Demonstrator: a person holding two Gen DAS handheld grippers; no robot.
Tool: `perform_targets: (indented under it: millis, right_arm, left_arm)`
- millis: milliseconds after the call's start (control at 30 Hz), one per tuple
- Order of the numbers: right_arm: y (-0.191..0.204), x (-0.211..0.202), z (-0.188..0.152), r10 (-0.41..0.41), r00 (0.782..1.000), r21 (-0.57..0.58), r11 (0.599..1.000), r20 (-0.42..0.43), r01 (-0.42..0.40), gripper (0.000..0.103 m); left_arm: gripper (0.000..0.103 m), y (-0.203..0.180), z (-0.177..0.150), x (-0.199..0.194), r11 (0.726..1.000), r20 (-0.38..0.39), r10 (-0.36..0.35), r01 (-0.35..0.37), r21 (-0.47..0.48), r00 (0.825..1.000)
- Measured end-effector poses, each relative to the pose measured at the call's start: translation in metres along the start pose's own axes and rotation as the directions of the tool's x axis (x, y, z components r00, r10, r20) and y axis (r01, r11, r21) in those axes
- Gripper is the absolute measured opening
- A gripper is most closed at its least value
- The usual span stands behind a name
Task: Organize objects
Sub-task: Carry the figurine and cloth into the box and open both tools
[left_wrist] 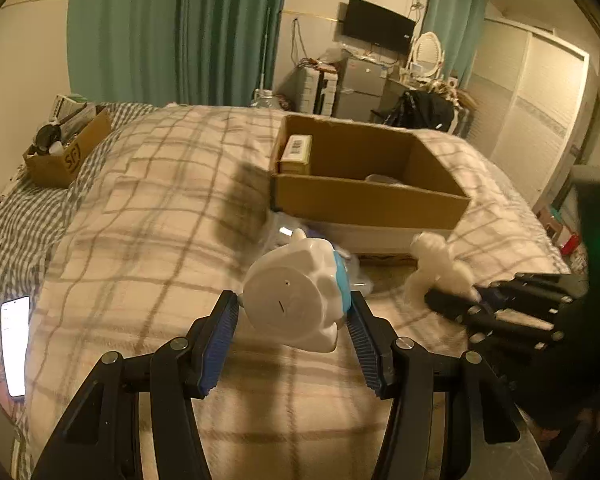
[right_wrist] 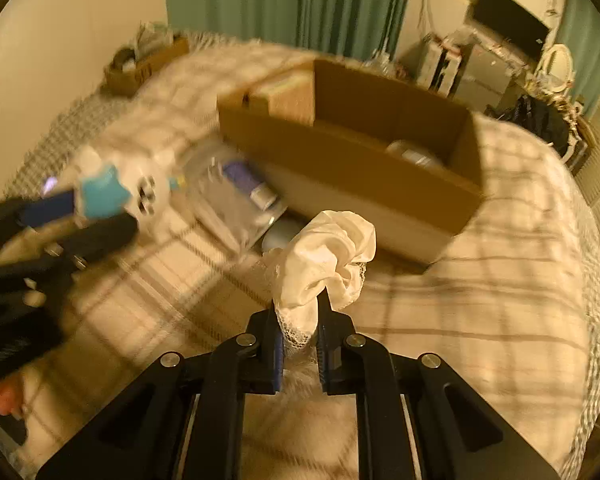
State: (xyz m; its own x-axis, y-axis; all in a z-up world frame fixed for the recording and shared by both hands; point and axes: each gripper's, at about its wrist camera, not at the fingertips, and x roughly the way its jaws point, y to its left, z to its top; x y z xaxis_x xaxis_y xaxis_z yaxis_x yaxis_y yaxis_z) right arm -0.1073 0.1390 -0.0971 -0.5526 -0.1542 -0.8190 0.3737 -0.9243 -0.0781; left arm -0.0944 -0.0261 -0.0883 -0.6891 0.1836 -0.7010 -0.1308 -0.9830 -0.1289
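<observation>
My left gripper (left_wrist: 294, 312) is shut on a white ceramic figurine with a blue band (left_wrist: 296, 304) and holds it above the plaid bed. It also shows, blurred, in the right wrist view (right_wrist: 116, 192). My right gripper (right_wrist: 298, 320) is shut on a crumpled white lace cloth (right_wrist: 328, 256), held above the bed; the cloth shows in the left wrist view (left_wrist: 436, 264) too. An open cardboard box (left_wrist: 364, 200) sits on the bed beyond both grippers, with a small yellow carton (left_wrist: 296, 152) inside.
Clear plastic bags with small items (right_wrist: 236, 196) lie in front of the box. A smaller cardboard box (left_wrist: 64, 148) with clutter sits at the bed's far left. A lit phone (left_wrist: 15, 344) lies at the left edge. Furniture and a TV stand behind.
</observation>
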Motion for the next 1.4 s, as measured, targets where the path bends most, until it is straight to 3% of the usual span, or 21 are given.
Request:
perform_targets:
  millis: [333,433,533,633,700,833,967,1200,1400]
  right_arm:
    - [-0.018,-0.102,0.02,-0.071,0.982,0.016,0.997,0.177,0.07,0.012]
    - [-0.026,-0.139,0.042,-0.027,0.971,0.014,1.0,0.237,0.024,0.012]
    - [-0.033,-0.172,0.075,-0.035,0.949,0.016,0.999,0.314,0.031,0.012]
    - [-0.045,-0.187,0.106,-0.034,0.936,0.028,0.999,0.35,0.026,0.012]
    - [-0.051,-0.187,0.128,-0.055,0.934,0.03,0.998,0.352,0.048,0.012]
    - [-0.067,-0.157,0.165,-0.068,0.944,0.049,0.997,0.322,0.055,0.012]
    - [-0.084,-0.097,0.182,-0.045,0.969,0.071,0.997,0.242,0.028,0.012]
    - [-0.109,0.014,0.177,-0.007,0.995,0.117,0.993,0.103,-0.005,0.012]
    - [-0.128,0.063,0.164,0.004,0.998,0.133,0.991,0.063,-0.012,0.012]
  left_arm:
    - [0.057,-0.032,0.03,-0.058,0.997,0.111,-0.056,0.05,0.06,0.992]
    - [0.057,-0.04,0.063,-0.071,0.995,0.156,-0.069,0.057,0.078,0.985]
    - [0.057,-0.049,0.1,-0.077,0.993,0.2,-0.052,0.029,0.116,0.978]
    - [0.057,-0.052,0.134,-0.073,0.992,0.206,-0.083,0.061,0.109,0.975]
    - [0.057,-0.056,0.154,-0.065,0.992,0.22,-0.071,0.046,0.116,0.973]
    - [0.057,-0.057,0.177,-0.037,0.992,0.208,-0.068,0.044,0.115,0.976]
    - [0.057,-0.056,0.183,0.01,0.992,0.164,-0.058,0.039,0.117,0.985]
    - [0.057,-0.045,0.176,0.099,0.993,0.035,-0.055,0.051,0.105,0.998]
    - [0.057,-0.041,0.161,0.147,0.993,-0.02,-0.013,0.015,0.117,1.0]
